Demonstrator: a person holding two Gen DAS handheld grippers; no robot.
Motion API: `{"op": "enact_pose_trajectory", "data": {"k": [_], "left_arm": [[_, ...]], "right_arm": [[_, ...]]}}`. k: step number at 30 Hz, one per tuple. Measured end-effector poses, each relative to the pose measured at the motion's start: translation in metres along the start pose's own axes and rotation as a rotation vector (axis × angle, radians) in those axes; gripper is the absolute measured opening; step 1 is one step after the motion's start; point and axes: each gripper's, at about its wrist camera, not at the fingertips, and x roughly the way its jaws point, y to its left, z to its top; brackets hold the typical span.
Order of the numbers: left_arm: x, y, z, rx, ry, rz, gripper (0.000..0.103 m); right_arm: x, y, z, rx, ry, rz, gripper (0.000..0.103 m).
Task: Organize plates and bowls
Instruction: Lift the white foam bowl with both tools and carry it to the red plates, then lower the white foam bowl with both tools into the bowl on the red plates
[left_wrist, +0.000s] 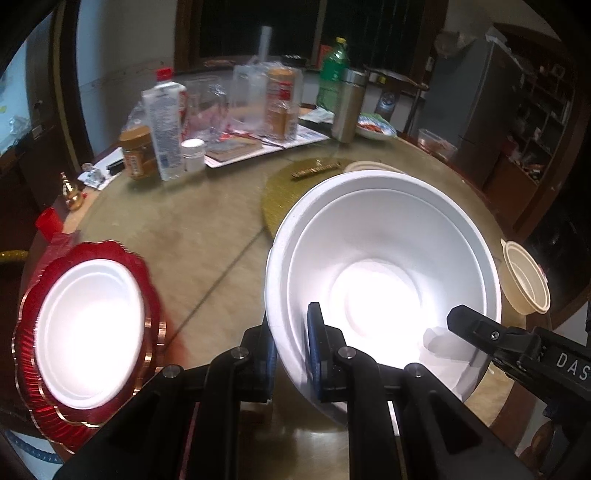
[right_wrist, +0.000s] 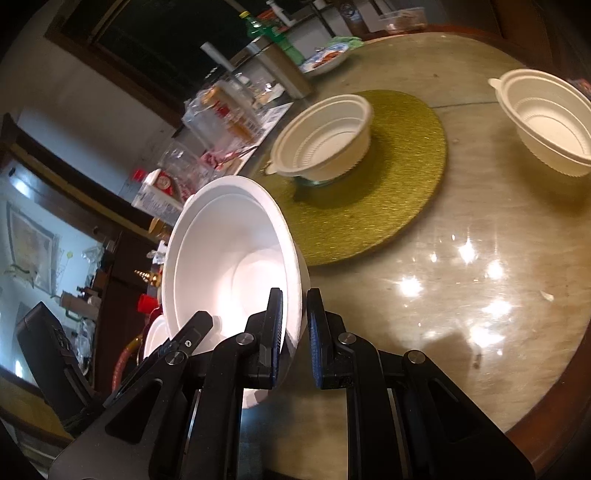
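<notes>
Left wrist view.
- White bowl (left_wrist: 384, 280): large, apparently two nested, tilted and lifted clear of the counter (left_wrist: 207, 236), in front of the gold mat (left_wrist: 280, 192). Left gripper (left_wrist: 291, 354) has its fingers narrowed onto the near-left rim, one pad outside the wall, one inside. Right gripper (left_wrist: 476, 332) enters from the right and takes the opposite rim. Judged: a two-sided hold keeps a wide, light bowl from swinging during carriage.
- White plate (left_wrist: 90, 328): seated on a stack of red plates (left_wrist: 33, 369) at the counter edge, well left of the gold mat. Judged: plates are being gathered there by kind.
- Cream bowl (left_wrist: 526, 280): small, on the counter right of the gold mat, apart from the white bowl.
- Clutter of bottles and jars (left_wrist: 166, 129): beyond the gold mat, untouched.

Right wrist view.
- White bowl (right_wrist: 229, 266): same item, seen on edge, left of the gold mat (right_wrist: 388, 192). Right gripper (right_wrist: 295, 332) has its fingers drawn close on the rim wall; left gripper's finger (right_wrist: 195, 328) shows on the near rim.
- Ribbed cream bowl (right_wrist: 321, 136): standing on the gold mat, raised on something dark that cannot be identified.
- Second cream bowl (right_wrist: 546, 122): on the bare counter (right_wrist: 461, 295), right of the gold mat. Judged: bowls not yet stacked together.
</notes>
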Motion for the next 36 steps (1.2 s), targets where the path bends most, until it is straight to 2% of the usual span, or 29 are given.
{"op": "enact_pose_trajectory", "data": {"k": [7,11,22,28,36], "left_arm": [[-0.033,0.033,0.003,-0.050,-0.086,0.040,0.013],[-0.045,0.054,0.002,-0.086,-0.107,0.064,0.013],[-0.059,0.119,-0.007,-0.211,-0.114,0.200,0.013],[-0.053,0.132,-0.009,-0.229,-0.097,0.299,0.014],[-0.055,0.143,-0.016,-0.249,-0.080,0.346,0.015]], "right_arm": [[0.001,0.043,-0.006,-0.103,-0.002,0.040,0.013],[0.007,0.068,-0.012,-0.156,0.013,0.078,0.013],[0.054,0.126,-0.038,-0.254,0.128,0.161,0.013],[0.074,0.145,-0.047,-0.284,0.176,0.188,0.013],[0.085,0.155,-0.053,-0.310,0.214,0.193,0.013]]}}
